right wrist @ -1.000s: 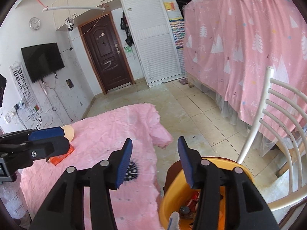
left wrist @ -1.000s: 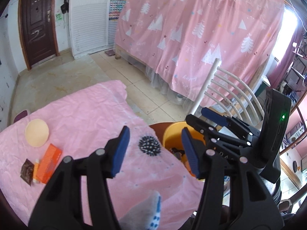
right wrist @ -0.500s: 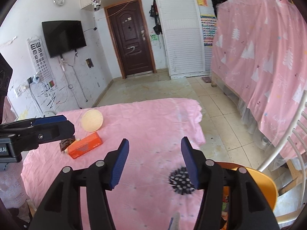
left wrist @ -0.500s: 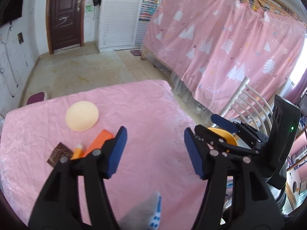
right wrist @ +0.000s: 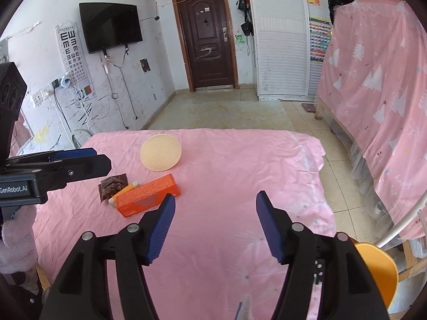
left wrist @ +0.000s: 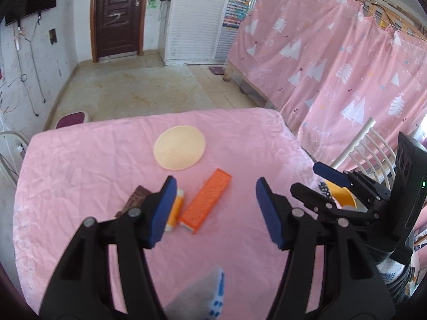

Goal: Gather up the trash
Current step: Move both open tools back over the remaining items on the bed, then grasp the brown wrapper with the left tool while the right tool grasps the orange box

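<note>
Left approach: the left gripper [left wrist: 213,209] stands with jaws spread wide above the wrinkled pink tablecloth [left wrist: 240,138]; bare cloth lies between the fingertips.
Left obstacles: the flat orange rectangular box [left wrist: 206,200], the small yellow tube [left wrist: 174,210] touching it, and the dark brown foil wrapper [left wrist: 134,200] lie clustered just beside the left fingertip.
Far centre: the round beige woven disc [left wrist: 179,147] lies apart from the cluster, with bare cloth around it.
Right approach: the right gripper [right wrist: 214,225] stands with jaws spread above bare cloth; the table's right half is unobstructed.
Right edge: the orange plastic bin [right wrist: 379,269] and white slatted chair back [left wrist: 357,146] stand beside the table edge.
</note>
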